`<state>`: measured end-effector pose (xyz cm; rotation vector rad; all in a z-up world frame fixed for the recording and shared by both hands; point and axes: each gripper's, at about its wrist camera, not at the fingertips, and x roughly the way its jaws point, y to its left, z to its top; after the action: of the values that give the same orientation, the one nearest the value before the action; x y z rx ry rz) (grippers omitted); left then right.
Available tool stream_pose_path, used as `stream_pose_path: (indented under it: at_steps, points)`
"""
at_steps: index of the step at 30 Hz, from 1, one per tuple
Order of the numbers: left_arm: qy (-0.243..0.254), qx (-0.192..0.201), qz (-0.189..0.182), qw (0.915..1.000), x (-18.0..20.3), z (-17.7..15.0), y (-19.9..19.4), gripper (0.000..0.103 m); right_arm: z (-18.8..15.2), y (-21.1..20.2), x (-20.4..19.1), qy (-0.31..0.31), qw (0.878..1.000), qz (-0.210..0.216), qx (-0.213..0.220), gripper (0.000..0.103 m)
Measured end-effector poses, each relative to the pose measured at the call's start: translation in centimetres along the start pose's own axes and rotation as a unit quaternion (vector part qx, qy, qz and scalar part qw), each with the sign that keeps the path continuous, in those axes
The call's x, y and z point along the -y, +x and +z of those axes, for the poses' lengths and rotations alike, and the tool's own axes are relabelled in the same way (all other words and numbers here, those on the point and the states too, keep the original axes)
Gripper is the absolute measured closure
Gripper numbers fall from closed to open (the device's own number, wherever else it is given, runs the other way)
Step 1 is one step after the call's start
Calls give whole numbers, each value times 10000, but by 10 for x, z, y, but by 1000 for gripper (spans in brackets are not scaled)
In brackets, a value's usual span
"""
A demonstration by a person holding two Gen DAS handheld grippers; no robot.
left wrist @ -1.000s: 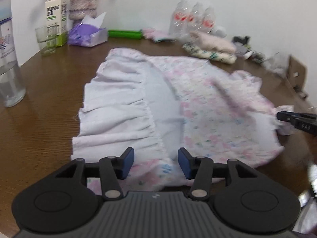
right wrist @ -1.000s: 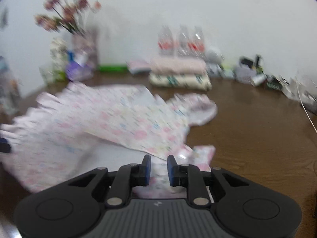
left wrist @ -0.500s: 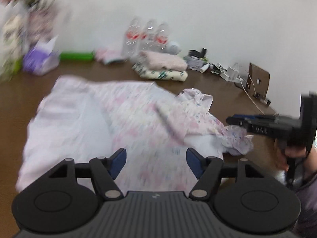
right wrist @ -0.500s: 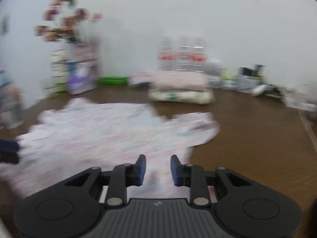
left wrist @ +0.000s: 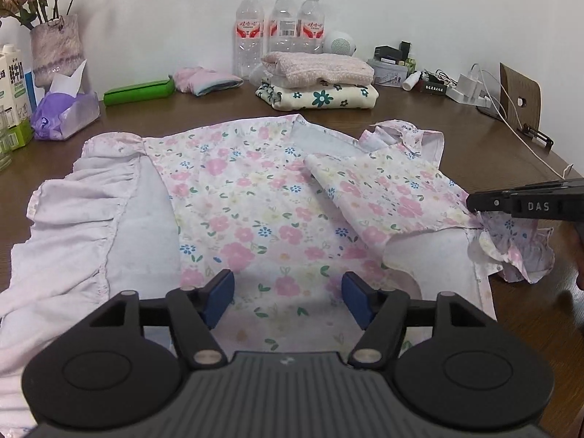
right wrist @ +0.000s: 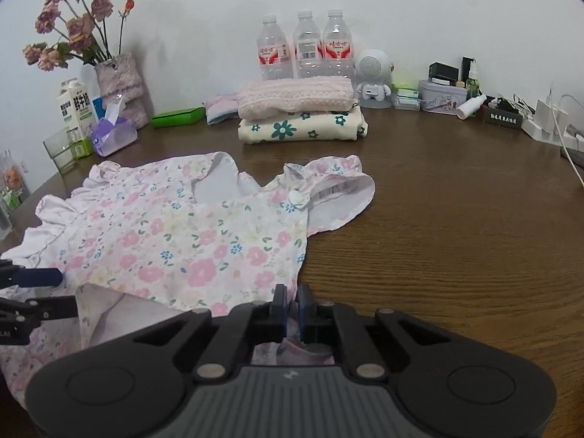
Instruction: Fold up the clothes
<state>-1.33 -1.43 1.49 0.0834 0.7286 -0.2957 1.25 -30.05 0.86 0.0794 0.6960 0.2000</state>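
My right gripper (right wrist: pixel 291 301) pinches the pink floral cotton dress's (left wrist: pixel 255 215) frilly sleeve; my left gripper (left wrist: pixel 288 295) hovers wide open, empty.

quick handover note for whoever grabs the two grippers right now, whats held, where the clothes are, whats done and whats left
Right gripper: shut on the near right edge of the floral dress.
Left gripper: open, holding nothing, over the dress's near middle.
Dress lies spread on the wooden table, skirt ruffle to the left, one side panel already folded over the front.
Two folded garments are stacked at the back, in front of the water bottles.
Left to do: finish this fold, fold in the ruffled skirt, probably add it to the stack.
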Motion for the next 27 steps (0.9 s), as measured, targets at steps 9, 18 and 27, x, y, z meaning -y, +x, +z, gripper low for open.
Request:
stream_pose_path:
  at_steps: [9,18,27]
  points:
    - [-579,566,-289,9963,-40,-23,-44,14,-41,-43,-22,-1062,9942,128,90,84]
    - [49,598,-1018,9930,-91,-57,-117,15,-61,-101,-68,-2448,9507,1633,983,51]
    - [1328,38,-1168,9842,-97,-78,-105,35,-80,-56,-120,-3887,9003,1915,398,82]
